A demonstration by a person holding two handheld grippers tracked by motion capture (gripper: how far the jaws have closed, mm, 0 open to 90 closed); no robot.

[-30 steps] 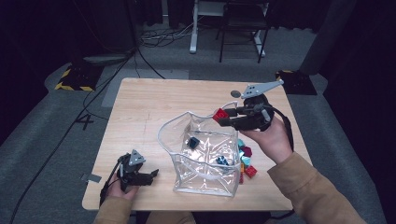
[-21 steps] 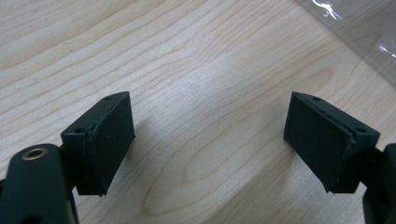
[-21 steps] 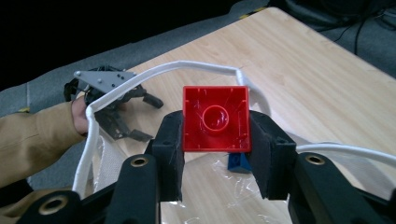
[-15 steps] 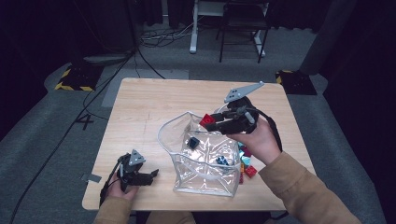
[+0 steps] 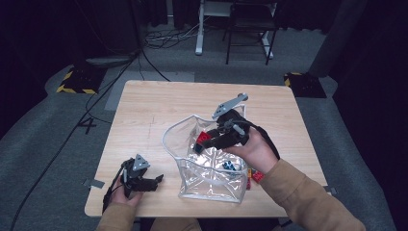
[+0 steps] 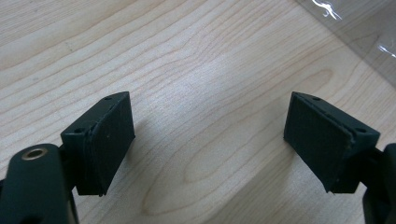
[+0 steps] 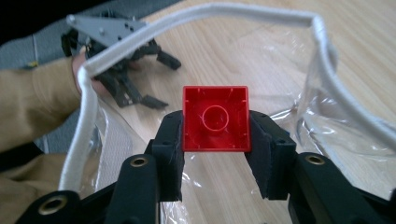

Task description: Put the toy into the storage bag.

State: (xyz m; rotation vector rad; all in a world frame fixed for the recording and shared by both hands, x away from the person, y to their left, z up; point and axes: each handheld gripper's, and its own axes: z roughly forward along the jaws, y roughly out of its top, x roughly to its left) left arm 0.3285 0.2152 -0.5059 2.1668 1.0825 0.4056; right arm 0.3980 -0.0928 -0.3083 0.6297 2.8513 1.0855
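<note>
A clear plastic bag with a white rim stands open on the wooden table. My right gripper is over the bag's mouth, shut on a red brick whose hollow underside faces its camera. The same red brick shows in the high view above the opening. Several small bricks lie inside the bag. My left gripper rests near the table's front left corner, open, with bare wood between its pads.
Red bricks lie on the table by the bag's right side, under the right forearm. A chair and desk legs stand on the floor beyond the table. Bare wood spreads across the table's back and left.
My right gripper has carried the red brick leftward and toward the person, from the bag's far right corner to over its mouth. The left gripper has stayed put.
</note>
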